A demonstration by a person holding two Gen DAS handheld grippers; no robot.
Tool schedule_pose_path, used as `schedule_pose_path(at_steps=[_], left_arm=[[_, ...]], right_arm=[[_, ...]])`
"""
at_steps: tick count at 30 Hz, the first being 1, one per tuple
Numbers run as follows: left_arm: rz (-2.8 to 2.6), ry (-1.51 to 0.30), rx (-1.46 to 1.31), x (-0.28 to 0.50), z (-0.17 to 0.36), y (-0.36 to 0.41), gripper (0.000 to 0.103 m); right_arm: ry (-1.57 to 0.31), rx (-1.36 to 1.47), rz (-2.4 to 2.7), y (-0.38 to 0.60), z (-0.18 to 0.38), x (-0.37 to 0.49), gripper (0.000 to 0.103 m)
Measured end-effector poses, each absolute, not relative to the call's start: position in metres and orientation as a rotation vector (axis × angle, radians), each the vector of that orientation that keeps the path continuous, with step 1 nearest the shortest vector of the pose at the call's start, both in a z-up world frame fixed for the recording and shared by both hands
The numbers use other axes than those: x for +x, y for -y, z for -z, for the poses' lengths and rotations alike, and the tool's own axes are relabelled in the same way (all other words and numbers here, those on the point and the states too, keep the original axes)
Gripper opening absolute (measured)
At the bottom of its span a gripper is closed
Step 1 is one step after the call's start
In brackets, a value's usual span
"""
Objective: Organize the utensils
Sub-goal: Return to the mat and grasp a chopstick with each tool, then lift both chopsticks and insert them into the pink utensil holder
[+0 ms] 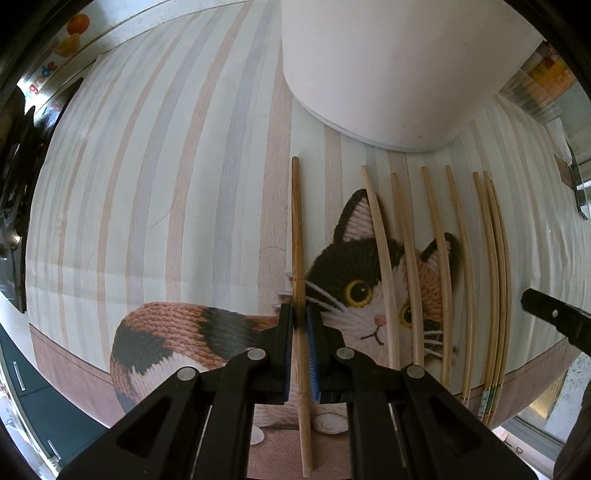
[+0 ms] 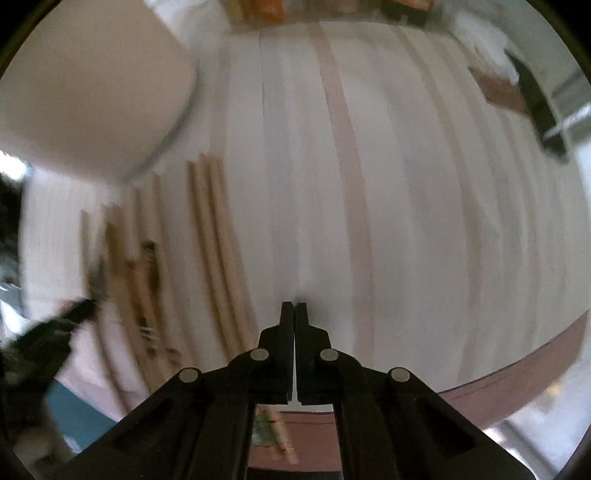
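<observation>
Table covered by striped mat [image 1: 155, 155], pale with pink and grey bands, knitted-look cat print [image 1: 354, 280]. Speckled tabletop edge [image 1: 122, 35] beyond the mat. Dark teal cabinet front [image 1: 33, 391] at lower left. Bright daylight; right wrist view blurred.

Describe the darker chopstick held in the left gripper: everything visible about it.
The darker chopstick is a slim brown stick, seemingly bamboo, darker than the pale ones lying to its right. It runs lengthwise away from the camera toward the white container, over the cat-print mat. The left gripper has its jaws clamped on it partway along.
</observation>
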State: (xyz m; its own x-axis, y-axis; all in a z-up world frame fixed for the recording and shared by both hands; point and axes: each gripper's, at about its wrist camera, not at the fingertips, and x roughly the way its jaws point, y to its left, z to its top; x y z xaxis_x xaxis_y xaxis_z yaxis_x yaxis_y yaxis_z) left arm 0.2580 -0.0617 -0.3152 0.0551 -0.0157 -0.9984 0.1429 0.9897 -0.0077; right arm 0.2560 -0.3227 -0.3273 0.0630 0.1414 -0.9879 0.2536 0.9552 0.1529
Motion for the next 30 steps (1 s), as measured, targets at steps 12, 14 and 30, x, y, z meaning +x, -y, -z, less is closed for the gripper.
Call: schedule_pose_path(at_steps=[12, 14, 30], left_arm=[[0.118, -1.512, 0.099, 0.259, 0.314, 0.061, 0.006], [0.118, -1.511, 0.103, 0.259, 0.314, 0.061, 0.006], [0.104, -1.515, 0.096, 0.252, 0.315, 0.044, 0.006]], right_arm=[[-1.528, 0.309, 0.024, 0.309, 0.335, 0.271, 0.007], [-1.524, 0.268, 0.022, 0.305, 0.335, 0.271, 0.007], [-1.581, 0.130, 0.129, 0.262, 0.355, 0.231, 0.007]])
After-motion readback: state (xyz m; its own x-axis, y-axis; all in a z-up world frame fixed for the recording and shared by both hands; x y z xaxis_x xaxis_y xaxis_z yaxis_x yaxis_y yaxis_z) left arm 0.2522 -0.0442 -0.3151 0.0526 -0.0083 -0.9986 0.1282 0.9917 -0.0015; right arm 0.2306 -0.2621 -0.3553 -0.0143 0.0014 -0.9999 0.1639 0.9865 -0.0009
